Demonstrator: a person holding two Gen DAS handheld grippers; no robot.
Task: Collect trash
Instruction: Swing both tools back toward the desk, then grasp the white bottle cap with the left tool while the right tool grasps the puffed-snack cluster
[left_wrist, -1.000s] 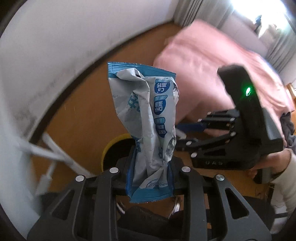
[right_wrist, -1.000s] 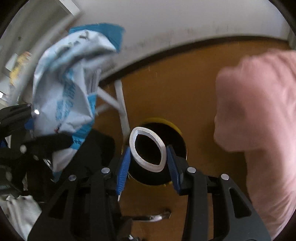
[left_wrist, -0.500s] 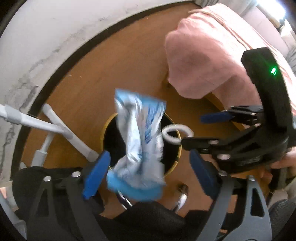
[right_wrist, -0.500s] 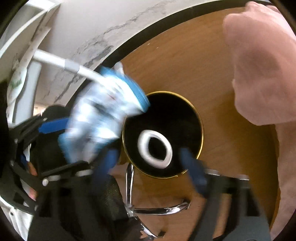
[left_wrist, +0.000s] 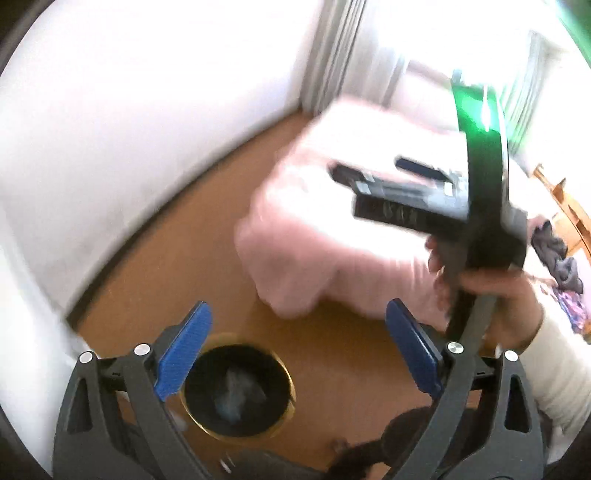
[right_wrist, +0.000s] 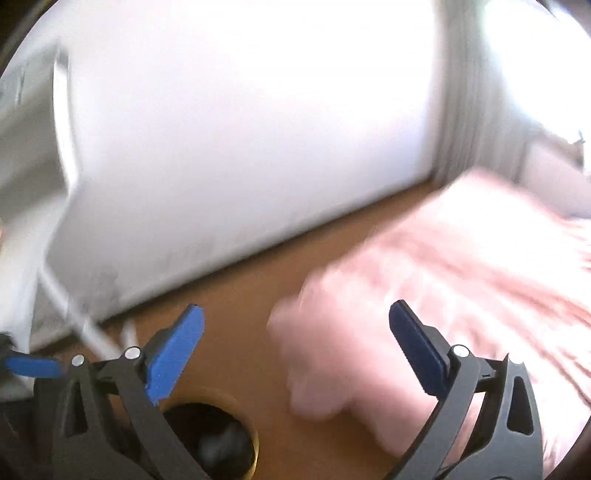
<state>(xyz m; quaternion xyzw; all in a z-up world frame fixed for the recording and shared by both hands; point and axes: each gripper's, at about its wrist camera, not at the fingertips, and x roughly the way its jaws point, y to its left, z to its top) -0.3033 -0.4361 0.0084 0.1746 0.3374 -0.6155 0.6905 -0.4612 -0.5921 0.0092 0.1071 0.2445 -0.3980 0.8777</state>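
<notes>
A black trash bin with a gold rim (left_wrist: 238, 387) stands on the wooden floor; the blue-and-white wrapper (left_wrist: 232, 391) lies blurred inside it. My left gripper (left_wrist: 299, 347) is open and empty above the bin. The right gripper (left_wrist: 391, 177) shows in the left wrist view, held up over the bed. In the right wrist view my right gripper (right_wrist: 295, 350) is open and empty, with the bin (right_wrist: 218, 439) at the bottom left below it. Both views are motion-blurred.
A pink-covered bed (left_wrist: 332, 236) fills the right side, also in the right wrist view (right_wrist: 443, 295). A white wall (right_wrist: 240, 129) stands behind. White chair or rack legs (right_wrist: 77, 317) are at the left. Clothes (left_wrist: 557, 258) lie far right.
The wrapper and the white ring dropped into the bin. Both grippers opened fully and lifted away, tilting up toward the wall and bed.
</notes>
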